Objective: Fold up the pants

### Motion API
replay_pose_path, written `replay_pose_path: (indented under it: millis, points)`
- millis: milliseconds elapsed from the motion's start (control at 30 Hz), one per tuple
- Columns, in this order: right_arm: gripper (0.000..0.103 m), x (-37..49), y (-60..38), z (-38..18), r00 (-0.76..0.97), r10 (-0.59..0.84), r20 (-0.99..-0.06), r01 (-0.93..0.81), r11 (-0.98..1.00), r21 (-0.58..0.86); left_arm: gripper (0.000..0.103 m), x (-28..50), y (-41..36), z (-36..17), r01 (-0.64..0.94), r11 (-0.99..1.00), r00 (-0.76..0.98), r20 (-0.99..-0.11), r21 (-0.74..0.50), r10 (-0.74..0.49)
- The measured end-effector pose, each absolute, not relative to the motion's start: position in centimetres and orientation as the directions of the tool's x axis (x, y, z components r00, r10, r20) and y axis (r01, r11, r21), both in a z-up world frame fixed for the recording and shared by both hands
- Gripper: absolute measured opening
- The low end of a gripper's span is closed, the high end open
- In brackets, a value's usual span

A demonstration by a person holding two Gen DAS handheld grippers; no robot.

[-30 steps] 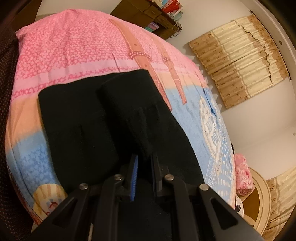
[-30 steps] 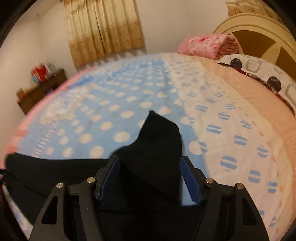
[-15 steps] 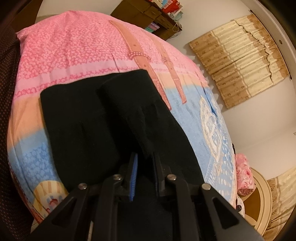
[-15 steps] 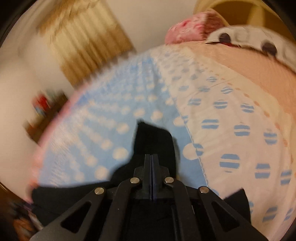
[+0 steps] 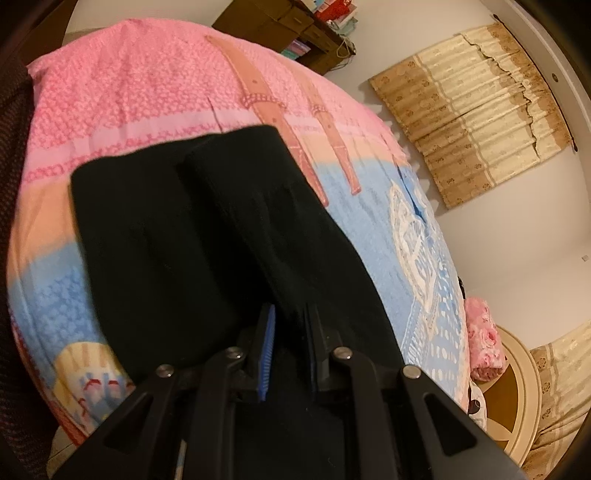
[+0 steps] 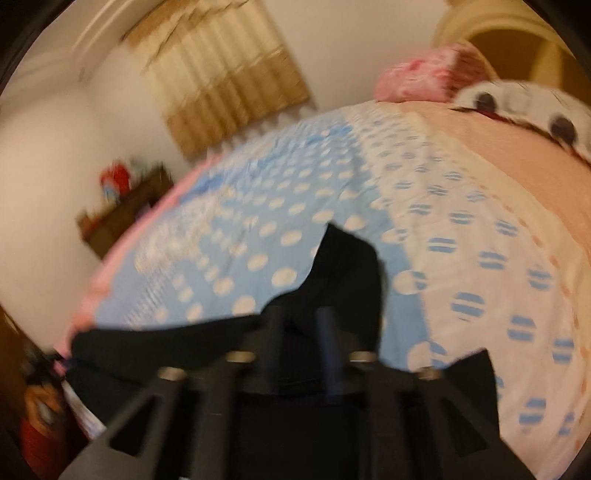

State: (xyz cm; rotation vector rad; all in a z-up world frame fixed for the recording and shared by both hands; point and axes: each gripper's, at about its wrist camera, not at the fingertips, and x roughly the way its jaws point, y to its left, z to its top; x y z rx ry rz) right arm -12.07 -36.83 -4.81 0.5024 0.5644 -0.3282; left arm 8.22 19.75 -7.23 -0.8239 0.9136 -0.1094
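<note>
Black pants (image 5: 207,236): 1 | bedspread (image 5: 122,96): 1 | tools: 2

We see a bedspread (image 5: 147,110) in pink and blue, curtains (image 5: 476,110) on the wall, a dark shelf (image 5: 280,26), and a pink pillow (image 5: 482,343) by the headboard (image 5: 517,398).

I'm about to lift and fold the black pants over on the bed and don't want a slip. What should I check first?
1. Left gripper clamped on the black pants: ok, fabric sits between narrow jaws.
2. Right gripper gripping: not ok, its jaws have just been opening; the cloth between them looks loose.
3. Right view sharp enough to judge contact: not ok, blurred.
4. Pants lying flat on the bedspread: ok in the left view.
5. Far end square: cannot tell.
</note>
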Motion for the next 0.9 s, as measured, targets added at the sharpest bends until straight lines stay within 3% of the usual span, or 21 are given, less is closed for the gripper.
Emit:
replay_pose_path:
  millis: [67,233,300,400,467,500,533,567,667,800,900]
  points:
    - [0.058,-10.4,-35.9,-5.6,0.773,-0.175,-0.610,0.416,0.865,0.279,0.016,8.0,20.1,-7.0,-0.250,0.705,0.633,-0.663,-0.664,-0.400]
    - [0.056,-7.2,-33.9,-6.9,0.642,-0.382,-0.665,0.449,0.890,-0.078,0.016,7.8,20.8,-7.1,-0.273,0.704,0.633,-0.674,-0.655,-0.382]
    - [0.047,-6.2,-33.8,-8.0,0.591,-0.400,-0.700,0.435,0.889,-0.141,0.016,7.7,20.8,-7.2,-0.273,0.703,0.632,-0.674,-0.656,-0.384]
    - [0.047,-5.6,-34.4,-9.0,0.562,-0.423,-0.710,0.454,0.876,-0.163,0.016,7.5,20.6,-7.0,-0.270,0.716,0.632,-0.679,-0.644,-0.373]
    - [0.044,-5.3,-35.5,-9.1,0.569,-0.410,-0.712,0.480,0.869,-0.117,0.016,7.6,20.5,-7.0,-0.268,0.713,0.629,-0.678,-0.648,-0.381]
    - [0.024,-5.3,-35.9,-8.9,0.578,-0.388,-0.718,0.482,0.872,-0.084,0.016,7.7,20.2,-6.9,-0.265,0.711,0.626,-0.677,-0.651,-0.386]
    - [0.010,-5.3,-36.2,-8.7,0.582,-0.370,-0.724,0.487,0.872,-0.054,0.016,7.8,19.9,-6.7,-0.261,0.713,0.625,-0.677,-0.651,-0.390]
    - [0.007,-5.6,-36.4,-8.2,0.585,-0.365,-0.724,0.504,0.863,-0.028,0.016,7.8,19.7,-6.6,-0.254,0.715,0.625,-0.675,-0.651,-0.392]
    - [0.006,-8.2,-37.7,-5.8,0.666,-0.328,-0.670,0.542,0.830,0.133,0.016,7.9,19.4,-6.2,-0.239,0.722,0.630,-0.670,-0.649,-0.393]
    - [0.006,-14.7,-39.5,-2.1,0.844,-0.205,-0.496,0.470,0.728,0.499,0.016,8.1,18.9,-6.3,-0.223,0.716,0.624,-0.661,-0.662,-0.417]
    - [0.006,-19.3,-39.6,-0.8,0.922,-0.153,-0.356,0.366,0.645,0.671,0.016,8.1,18.7,-6.3,-0.209,0.716,0.621,-0.656,-0.666,-0.428]
